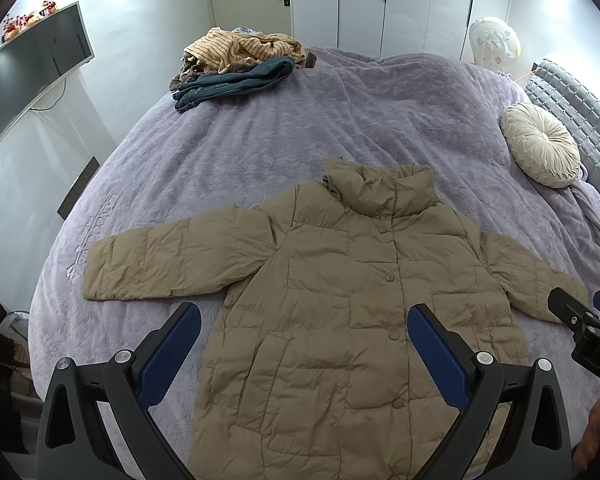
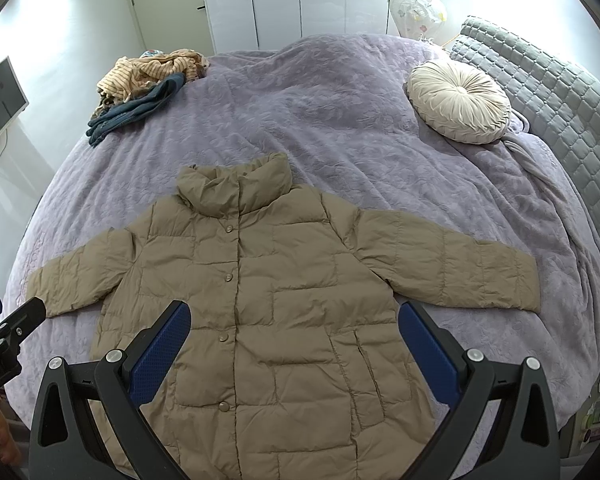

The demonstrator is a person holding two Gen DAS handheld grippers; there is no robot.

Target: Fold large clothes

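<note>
A tan quilted puffer jacket (image 1: 340, 300) (image 2: 268, 292) lies flat and buttoned on the purple bedspread (image 1: 260, 140) (image 2: 300, 120), both sleeves spread sideways, collar pointing away. My left gripper (image 1: 304, 320) hovers open above the jacket's lower left body, nothing between its blue pads (image 1: 172, 352). My right gripper (image 2: 296, 320) hovers open above the lower right body, its blue pads (image 2: 428, 352) empty. Each gripper shows at the edge of the other's view: the right gripper (image 1: 580, 316) and the left gripper (image 2: 4, 320).
A pile of striped and denim clothes (image 1: 236, 68) (image 2: 144, 84) sits at the bed's far left. A round cream cushion (image 1: 540, 152) (image 2: 460, 100) lies at the right by the grey quilted headboard (image 2: 560, 100). A monitor (image 1: 28, 68) hangs on the left wall.
</note>
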